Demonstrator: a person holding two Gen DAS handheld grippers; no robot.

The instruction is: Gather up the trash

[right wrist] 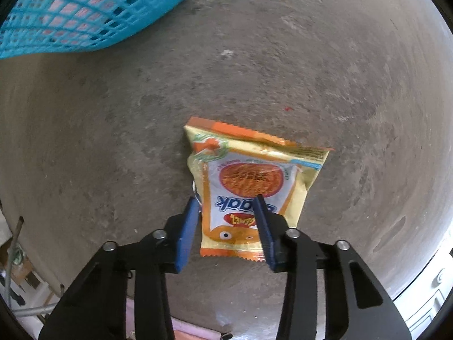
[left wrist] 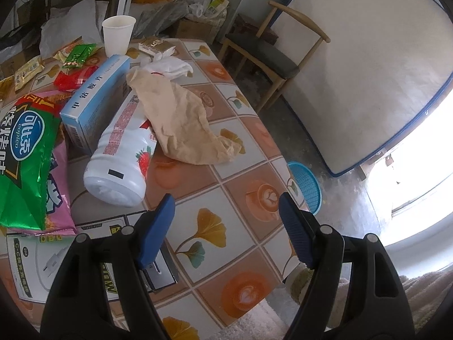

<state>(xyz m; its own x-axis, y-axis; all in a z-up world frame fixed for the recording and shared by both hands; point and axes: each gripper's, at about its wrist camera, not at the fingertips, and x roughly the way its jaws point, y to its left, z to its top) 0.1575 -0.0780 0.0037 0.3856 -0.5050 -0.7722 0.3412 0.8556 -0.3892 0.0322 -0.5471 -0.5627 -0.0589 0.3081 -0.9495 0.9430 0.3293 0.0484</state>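
Observation:
In the left wrist view my left gripper (left wrist: 226, 206) is open and empty above the patterned table (left wrist: 240, 130). Trash lies ahead of it: a white strawberry-milk bottle (left wrist: 121, 158) on its side, a crumpled brown paper bag (left wrist: 181, 119), a blue-white box (left wrist: 96, 99), a green snack bag (left wrist: 25, 153), white tissue (left wrist: 170, 66) and a paper cup (left wrist: 117, 35). In the right wrist view my right gripper (right wrist: 226, 201) is open over the concrete floor, its blue fingers on either side of the near end of a yellow-orange snack packet (right wrist: 249, 181). The blue mesh basket (right wrist: 85, 11) is at the upper left.
The blue basket also shows on the floor beside the table (left wrist: 307, 187). A wooden chair (left wrist: 271, 56) and a leaning white board (left wrist: 368, 70) stand beyond the table. Small wrappers (left wrist: 76, 56) and a flat printed box (left wrist: 36, 266) lie at the table's left.

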